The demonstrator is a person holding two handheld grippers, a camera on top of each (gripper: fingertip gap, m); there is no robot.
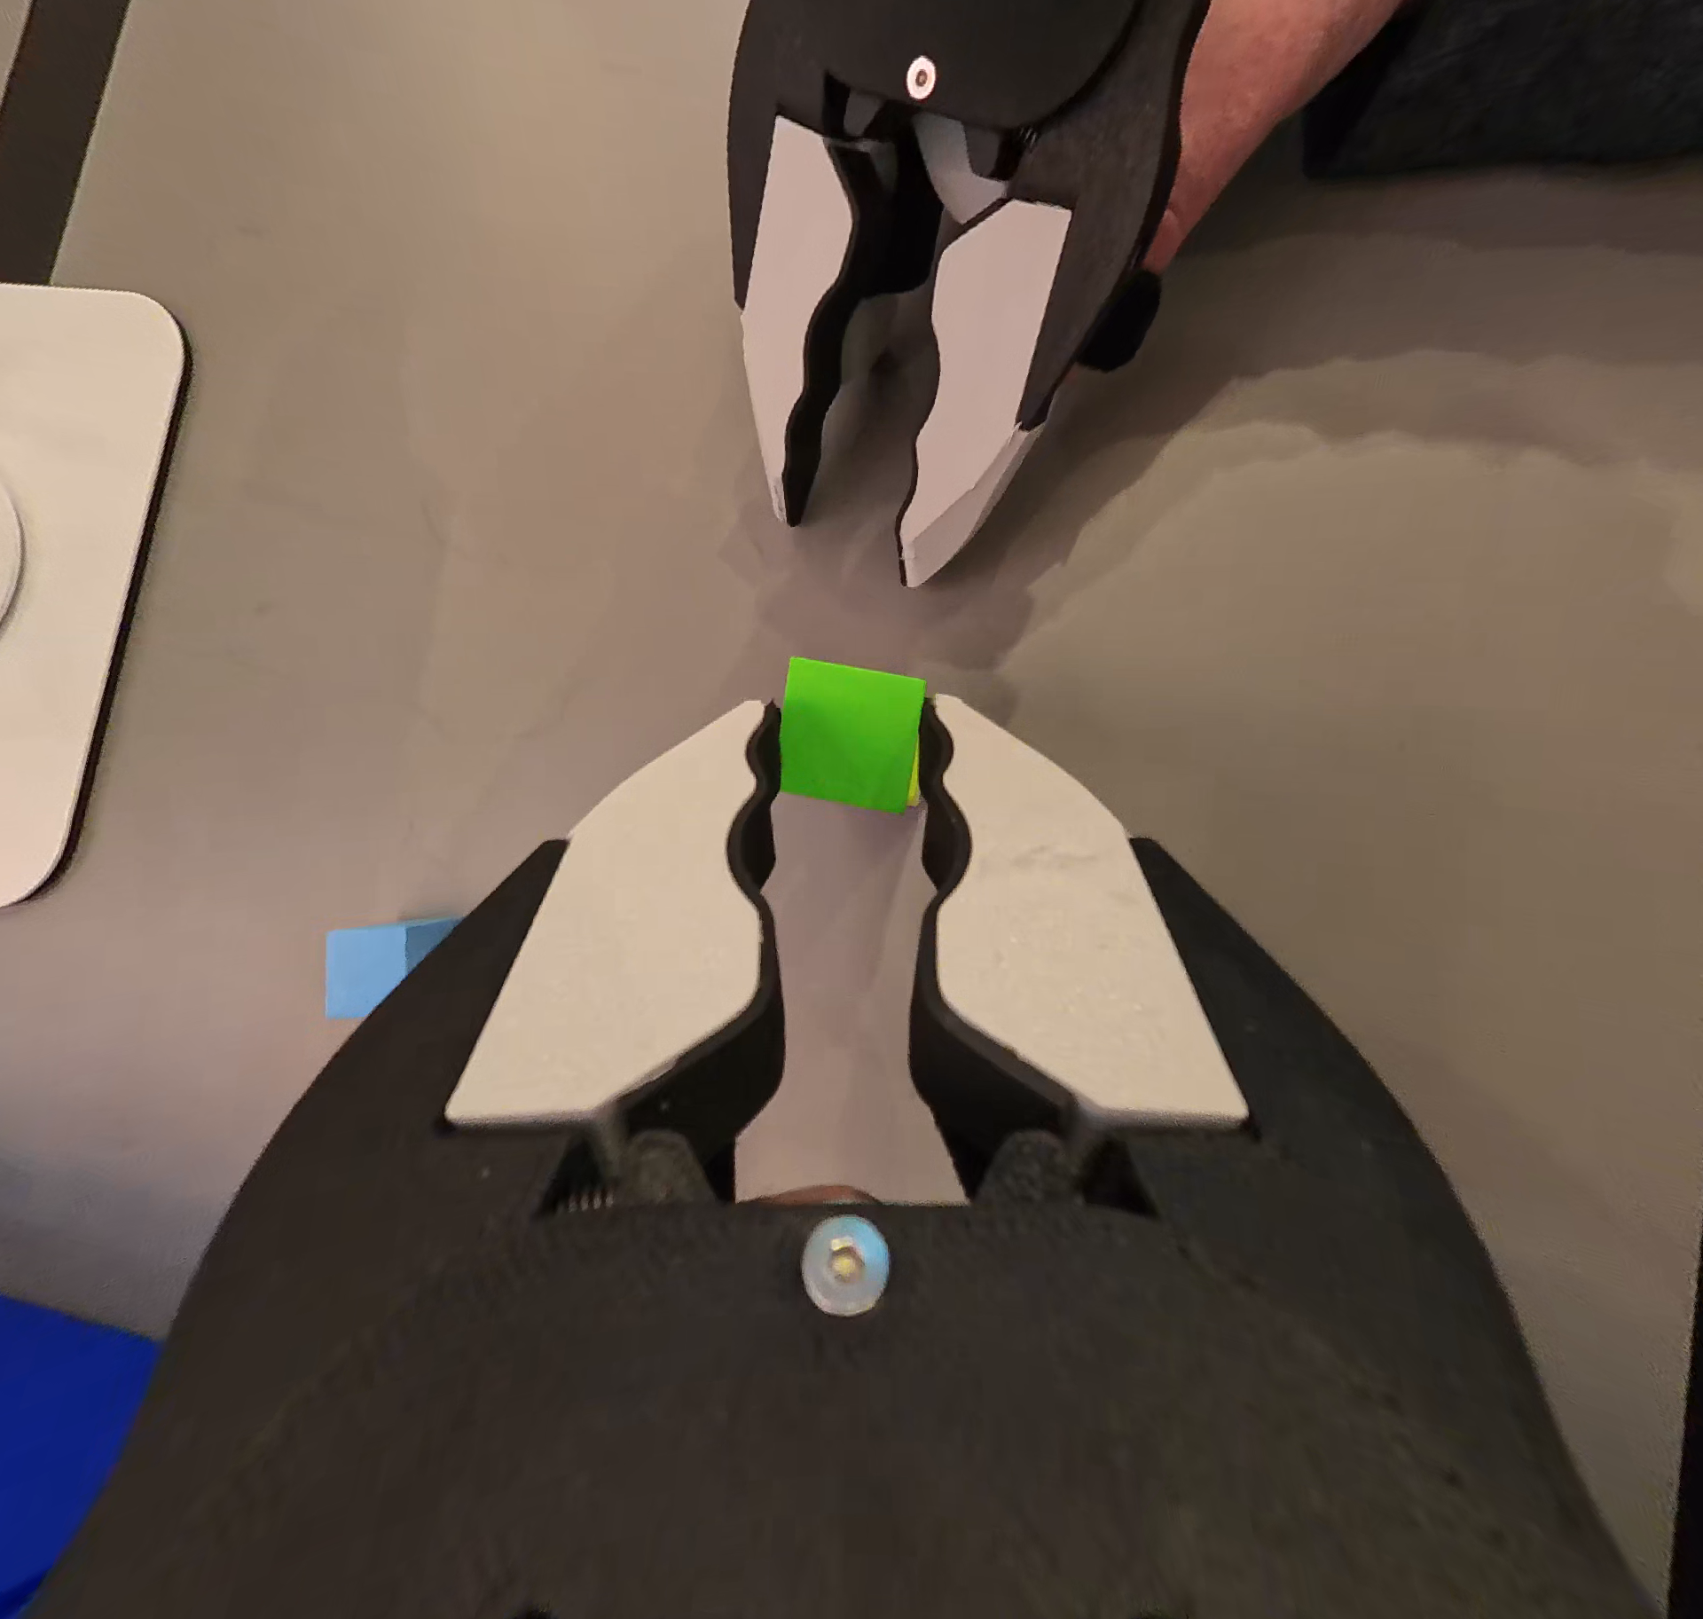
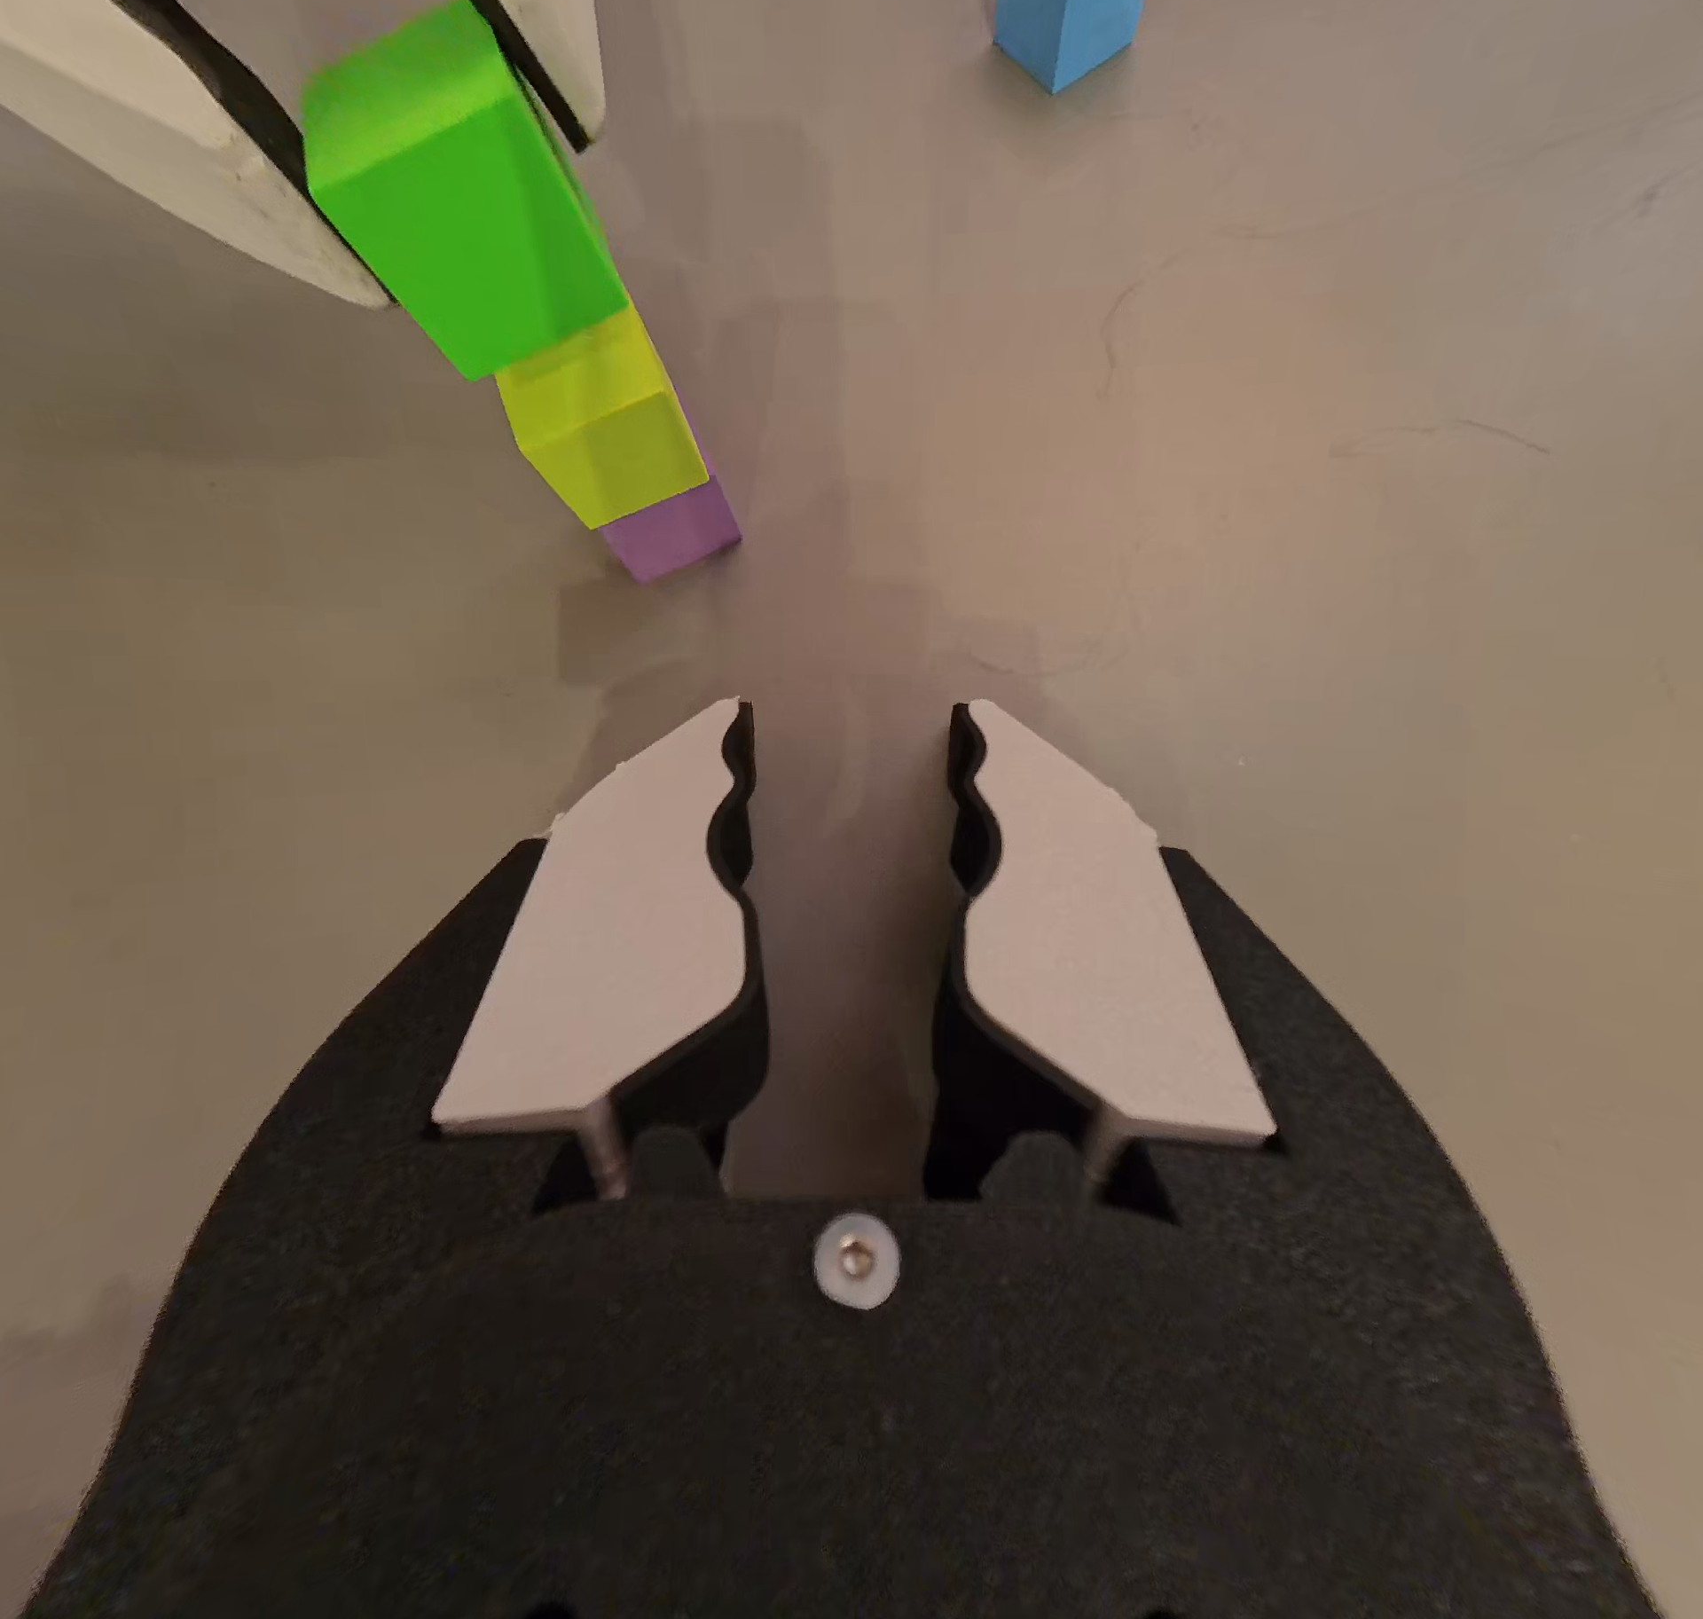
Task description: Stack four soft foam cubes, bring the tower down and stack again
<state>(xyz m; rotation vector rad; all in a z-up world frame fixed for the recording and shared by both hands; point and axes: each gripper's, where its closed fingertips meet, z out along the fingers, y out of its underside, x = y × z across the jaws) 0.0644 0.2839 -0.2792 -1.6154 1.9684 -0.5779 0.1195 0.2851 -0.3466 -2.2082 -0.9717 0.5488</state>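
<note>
Left wrist view: left gripper (image 1: 850,736) looks straight down on the green cube (image 1: 848,731), both fingertip pads pressed to its opposite sides, jaws closed only to the cube's width. A sliver of yellow shows at the green cube's lower right edge, so it sits over the stack, slightly offset. The vertical approach probably lets the cube go down flat without nudging what is below. The blue cube (image 1: 369,966) lies apart on the grey table (image 1: 369,561), half hidden by the gripper body; it looks like the fourth, not yet stacked. A pale rounded board (image 1: 74,561) sits at the left edge. The right gripper (image 1: 848,542) hangs beyond the stack, jaws parted, nothing between them, likely waiting clear of the tower. Right wrist view: own fingers (image 2: 645,837) apart over bare table, empty. Side-on, the tower reads purple cube (image 2: 673,538) at the base, yellow cube (image 2: 599,423) on it, green on top and overhanging toward the camera, gripped by the left gripper's fingers. Whether green rests fully on yellow cannot be told. The blue cube stands alone at top right.
</note>
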